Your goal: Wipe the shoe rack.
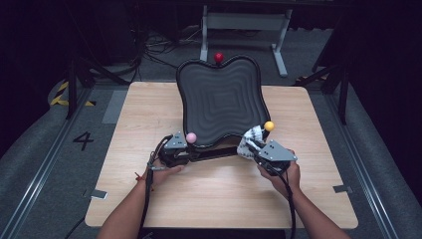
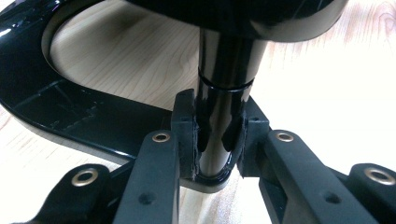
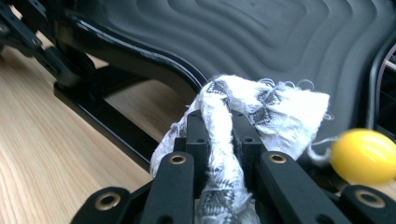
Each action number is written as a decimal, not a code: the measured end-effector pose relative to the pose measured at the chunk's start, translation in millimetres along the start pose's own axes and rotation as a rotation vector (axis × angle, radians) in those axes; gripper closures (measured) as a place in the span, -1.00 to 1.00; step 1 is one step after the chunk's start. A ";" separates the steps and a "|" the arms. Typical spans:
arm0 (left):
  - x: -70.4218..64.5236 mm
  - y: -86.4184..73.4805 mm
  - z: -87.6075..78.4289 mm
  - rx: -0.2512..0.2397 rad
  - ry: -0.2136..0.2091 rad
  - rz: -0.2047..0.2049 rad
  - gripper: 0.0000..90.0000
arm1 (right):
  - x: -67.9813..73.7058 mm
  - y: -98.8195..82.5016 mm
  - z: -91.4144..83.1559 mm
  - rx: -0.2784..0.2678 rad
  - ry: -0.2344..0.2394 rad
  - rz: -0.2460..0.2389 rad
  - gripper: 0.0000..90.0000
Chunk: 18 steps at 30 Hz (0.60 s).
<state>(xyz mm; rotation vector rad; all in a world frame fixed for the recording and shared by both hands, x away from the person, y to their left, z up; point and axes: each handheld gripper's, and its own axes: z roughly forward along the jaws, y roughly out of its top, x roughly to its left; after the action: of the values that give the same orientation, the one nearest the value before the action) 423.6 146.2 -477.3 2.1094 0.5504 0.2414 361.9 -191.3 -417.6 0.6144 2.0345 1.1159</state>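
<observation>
The work surface is a light wooden table [image 1: 209, 194] with rounded corners, standing on grey carpeted floor [image 1: 45, 164]. The room beyond is dark; a white metal frame [image 1: 244, 22] stands behind the table, and a painted number marks the floor at the left. A black tray [image 1: 219, 99] with a rippled face stands tilted on its stand [image 1: 214, 155] near the table's centre. The left gripper [image 2: 217, 140] is clamped on the stand's glossy black post [image 2: 224, 93]. The right gripper [image 3: 219, 135] is closed on a white patterned cloth [image 3: 266, 112], held against the tray's lower right edge, beside a yellow ball [image 3: 362, 156].
</observation>
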 end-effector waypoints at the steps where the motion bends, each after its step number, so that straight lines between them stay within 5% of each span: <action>1: -0.1 -0.2 0.3 -0.004 0.000 0.000 0.65 | -2.1 -3.5 -3.3 0.006 -0.003 0.006 0.80; 18: -0.1 0.0 0.2 0.002 -0.010 -0.003 0.65 | -24.7 -27.7 -17.8 0.042 -0.068 0.070 0.80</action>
<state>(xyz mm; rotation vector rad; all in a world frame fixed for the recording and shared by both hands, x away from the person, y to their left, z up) 423.6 146.0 -477.4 2.1102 0.5479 0.2281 361.7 -231.6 -425.9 0.7406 1.9959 1.0796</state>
